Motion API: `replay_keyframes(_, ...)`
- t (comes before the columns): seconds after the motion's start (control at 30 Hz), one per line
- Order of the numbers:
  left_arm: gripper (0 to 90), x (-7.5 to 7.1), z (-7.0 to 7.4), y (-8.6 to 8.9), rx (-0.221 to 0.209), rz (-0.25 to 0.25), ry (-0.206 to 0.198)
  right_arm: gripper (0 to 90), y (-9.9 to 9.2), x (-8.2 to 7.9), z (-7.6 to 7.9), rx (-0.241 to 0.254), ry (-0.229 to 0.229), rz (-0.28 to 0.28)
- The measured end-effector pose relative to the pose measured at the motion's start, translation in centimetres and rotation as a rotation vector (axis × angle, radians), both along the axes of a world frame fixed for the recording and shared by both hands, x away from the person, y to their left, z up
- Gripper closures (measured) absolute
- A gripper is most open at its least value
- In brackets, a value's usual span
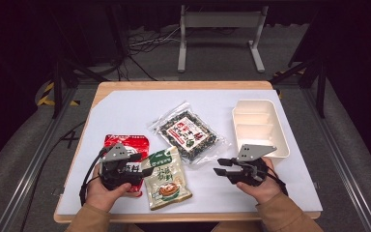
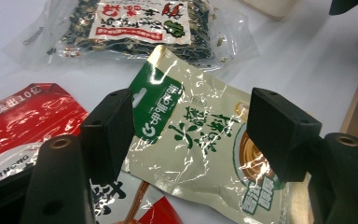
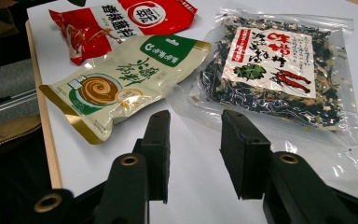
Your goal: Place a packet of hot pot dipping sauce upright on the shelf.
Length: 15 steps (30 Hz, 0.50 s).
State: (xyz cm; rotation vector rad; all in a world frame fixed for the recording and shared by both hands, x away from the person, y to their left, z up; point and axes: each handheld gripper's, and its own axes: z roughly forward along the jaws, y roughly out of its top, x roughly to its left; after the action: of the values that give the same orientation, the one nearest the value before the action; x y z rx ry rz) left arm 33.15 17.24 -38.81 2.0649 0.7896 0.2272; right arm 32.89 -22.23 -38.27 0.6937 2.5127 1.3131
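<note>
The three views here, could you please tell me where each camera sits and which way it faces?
High view: fixed above the person's side, looking forward and down on the table; both hands, left gripper and right gripper show.
Left gripper view: rides the left gripper, looking between its open jaws at the green-topped packet.
Right gripper view: rides the right gripper, jaws apart, facing the clear bag of dark dried food.
Shared: the red packet lies in all three.
</note>
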Motion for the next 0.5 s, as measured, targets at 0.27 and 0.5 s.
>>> replay_keyframes(0.27, 35.8, -0.1, 0.5, 1.3, -0.034, 0.023, -0.007, 58.1, 1.0, 0.2, 1.0, -0.005, -0.014, 0.034)
replay_keyframes(0.5, 34.6, 0.6, 0.2, 2.2, -0.037, 0.046, 0.009, 54.3, 3.1, 1.0, 1.8, -0.013, -0.004, 0.089)
